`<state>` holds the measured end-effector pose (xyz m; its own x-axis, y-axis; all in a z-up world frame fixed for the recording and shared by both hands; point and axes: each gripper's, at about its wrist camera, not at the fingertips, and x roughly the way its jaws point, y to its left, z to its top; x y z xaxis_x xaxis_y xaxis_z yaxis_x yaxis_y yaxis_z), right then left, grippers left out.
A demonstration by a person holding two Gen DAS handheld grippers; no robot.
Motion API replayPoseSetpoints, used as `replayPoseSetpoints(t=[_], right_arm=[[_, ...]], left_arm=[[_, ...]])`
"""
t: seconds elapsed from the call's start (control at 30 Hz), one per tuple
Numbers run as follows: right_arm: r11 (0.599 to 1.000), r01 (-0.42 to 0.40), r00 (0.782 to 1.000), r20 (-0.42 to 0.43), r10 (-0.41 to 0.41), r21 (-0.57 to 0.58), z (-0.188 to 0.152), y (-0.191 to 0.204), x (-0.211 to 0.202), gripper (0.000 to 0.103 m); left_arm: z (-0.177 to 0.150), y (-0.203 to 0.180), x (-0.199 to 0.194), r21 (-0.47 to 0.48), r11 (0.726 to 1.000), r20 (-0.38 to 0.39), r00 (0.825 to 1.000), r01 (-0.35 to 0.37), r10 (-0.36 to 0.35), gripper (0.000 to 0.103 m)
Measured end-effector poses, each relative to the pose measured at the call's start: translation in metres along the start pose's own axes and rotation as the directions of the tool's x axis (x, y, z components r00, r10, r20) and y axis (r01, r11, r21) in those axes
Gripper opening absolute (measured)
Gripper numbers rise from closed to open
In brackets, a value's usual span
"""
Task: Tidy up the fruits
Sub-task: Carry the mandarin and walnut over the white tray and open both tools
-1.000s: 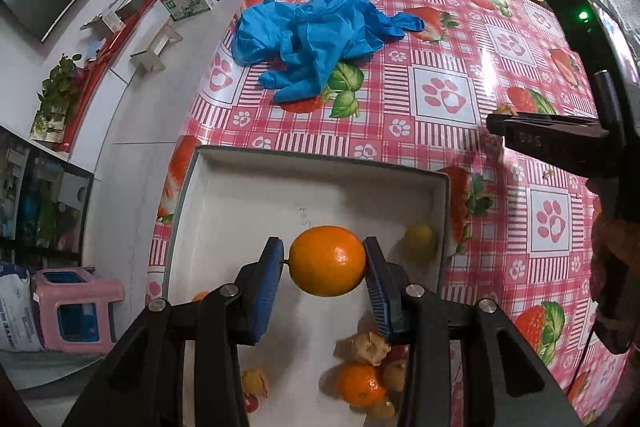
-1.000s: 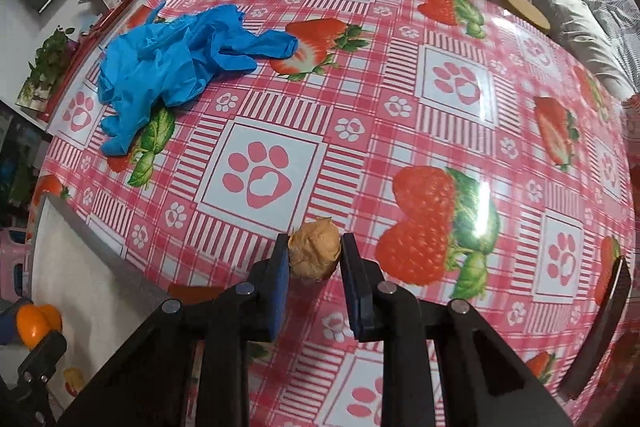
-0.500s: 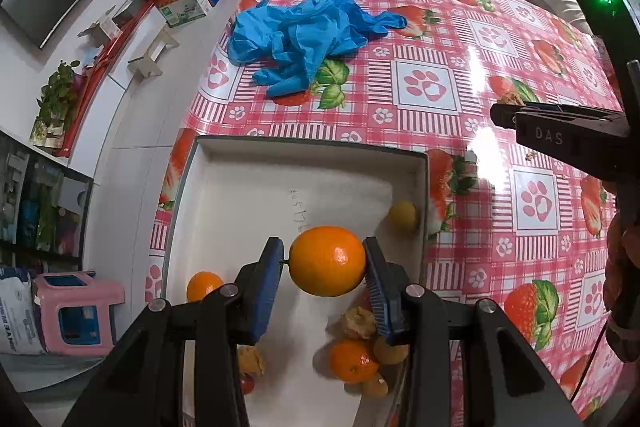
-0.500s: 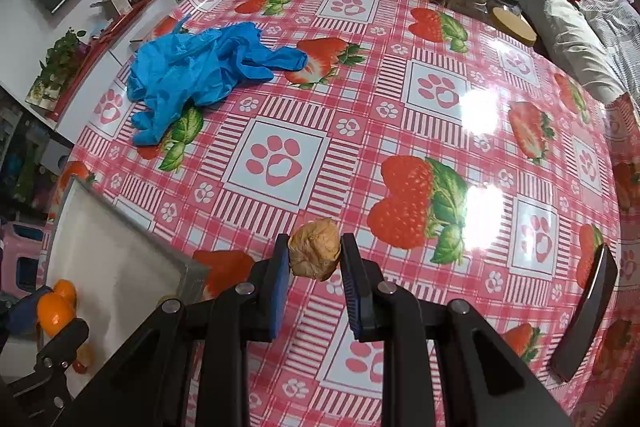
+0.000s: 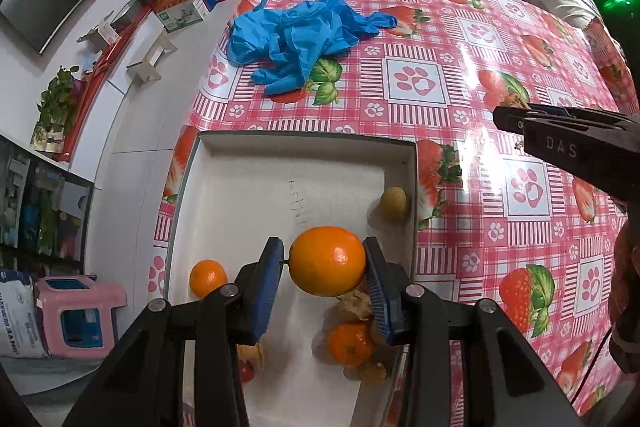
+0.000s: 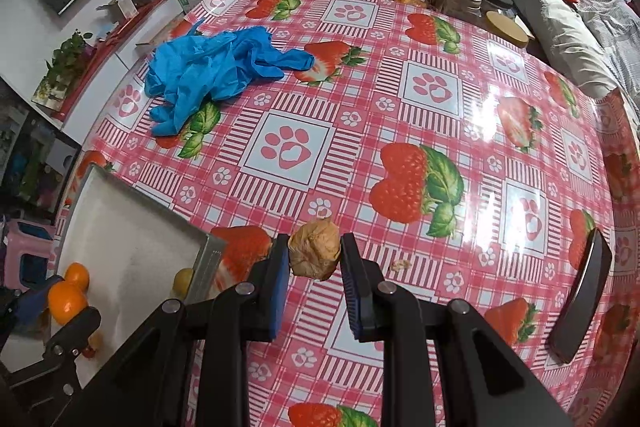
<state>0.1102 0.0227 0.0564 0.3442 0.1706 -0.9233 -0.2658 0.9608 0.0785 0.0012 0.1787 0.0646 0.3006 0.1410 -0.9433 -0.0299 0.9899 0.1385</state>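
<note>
Left wrist view: we are holding a large orange (image 5: 327,261) between the blue pads (image 5: 267,287) of the left hand-held gripper (image 5: 322,265), its jaws partly apart and pressing on the fruit from both sides. We are hanging it above a white tray (image 5: 304,143) on the surface (image 5: 440,39), clear of the tray floor. Below and around this hand-held gripper, smaller fruits are lying in the tray: a small orange (image 5: 208,278) to its left, another small orange (image 5: 350,344) under its right finger, and a yellowish fruit (image 5: 393,203) ahead, just beside the tray's right wall. Some papery husked fruits are lying near the closer end (too hidden to count).

Looking through the right wrist view, we are gripping a brown wrinkled walnut (image 6: 315,250) in the right hand-held gripper (image 6: 316,263), its jaws nearly together and clamped on the nut. We are holding it above the strawberry-and-paw-print cloth, with the tray's corner just to its left. Blue gloves (image 6: 216,67) are lying in a heap well ahead and to the left. A dark flat object (image 6: 582,297) is lying far to its right.
</note>
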Motion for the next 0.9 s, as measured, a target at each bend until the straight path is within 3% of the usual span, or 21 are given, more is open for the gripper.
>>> replayPoseSetpoints(t=[0.73, 0.9], right_arm=[[0.999, -0.03, 1.0, -0.009, 0.03, 0.017, -0.031, -0.002, -0.021, 0.027], [0.995, -0.102, 0.994, -0.03, 0.101, -0.011, -0.042, 0.029, -0.027, 0.027]], left_arm=[[-0.011, -0.013, -0.005, 0.03, 1.0, -0.016, 1.0, -0.001, 0.001, 0.042], [-0.027, 0.005, 0.005, 0.015, 0.999, -0.065, 0.997, -0.03, 0.03, 0.042]])
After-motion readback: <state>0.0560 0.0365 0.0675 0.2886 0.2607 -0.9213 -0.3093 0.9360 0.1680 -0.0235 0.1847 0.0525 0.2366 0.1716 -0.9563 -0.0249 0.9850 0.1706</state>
